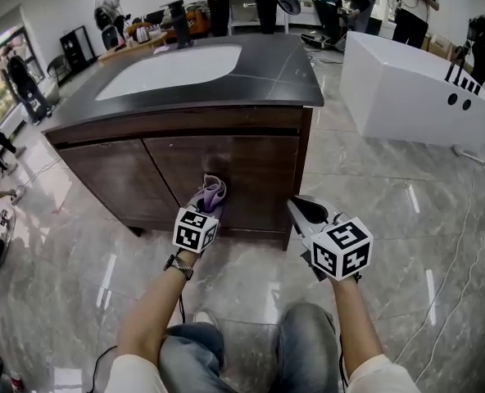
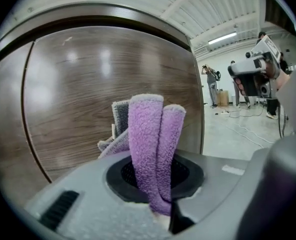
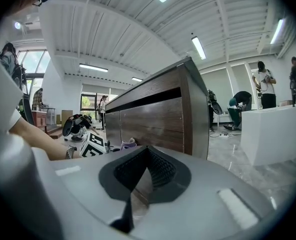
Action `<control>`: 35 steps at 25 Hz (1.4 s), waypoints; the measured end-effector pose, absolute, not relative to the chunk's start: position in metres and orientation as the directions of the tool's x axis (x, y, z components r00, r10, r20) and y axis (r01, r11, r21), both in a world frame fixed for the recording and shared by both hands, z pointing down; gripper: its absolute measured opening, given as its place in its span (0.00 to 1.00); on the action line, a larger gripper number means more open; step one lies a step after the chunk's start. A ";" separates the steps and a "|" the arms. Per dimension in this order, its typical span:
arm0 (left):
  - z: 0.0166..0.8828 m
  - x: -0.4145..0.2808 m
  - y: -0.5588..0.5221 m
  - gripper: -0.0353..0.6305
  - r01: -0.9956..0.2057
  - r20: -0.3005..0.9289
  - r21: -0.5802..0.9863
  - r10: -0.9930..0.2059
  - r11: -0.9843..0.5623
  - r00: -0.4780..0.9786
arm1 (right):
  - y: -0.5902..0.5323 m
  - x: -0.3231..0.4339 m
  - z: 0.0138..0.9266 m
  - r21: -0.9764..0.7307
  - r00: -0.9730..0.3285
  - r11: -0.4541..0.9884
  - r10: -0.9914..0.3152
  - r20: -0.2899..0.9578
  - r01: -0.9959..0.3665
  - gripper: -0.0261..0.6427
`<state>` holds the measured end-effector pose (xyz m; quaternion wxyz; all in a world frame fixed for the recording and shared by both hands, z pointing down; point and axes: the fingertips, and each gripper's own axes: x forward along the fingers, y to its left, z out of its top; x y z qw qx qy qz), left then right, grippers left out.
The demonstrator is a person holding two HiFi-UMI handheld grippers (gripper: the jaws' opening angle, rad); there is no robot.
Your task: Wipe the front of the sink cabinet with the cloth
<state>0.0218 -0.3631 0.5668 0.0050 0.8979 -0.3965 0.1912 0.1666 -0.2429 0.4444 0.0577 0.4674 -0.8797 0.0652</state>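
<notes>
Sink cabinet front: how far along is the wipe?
Done: the left gripper is shut on the purple cloth and holds it up at the right-hand door. In hand: wiping there, though contact is unclear. Left: no wiped patch shows on the wood, so treat the whole front as pending. The right gripper is shut, empty.

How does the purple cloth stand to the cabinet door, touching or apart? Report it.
Cannot tell. The left gripper view shows the purple cloth clamped in the left gripper before the cabinet door, but no contact or gap plainly.
</notes>
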 end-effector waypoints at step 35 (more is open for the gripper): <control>0.617 0.183 -0.317 0.13 -0.409 0.453 -0.211 -0.459 -0.888 0.764 | -0.225 0.244 0.440 -0.054 -0.443 0.441 -0.881 0.168 -0.896 0.05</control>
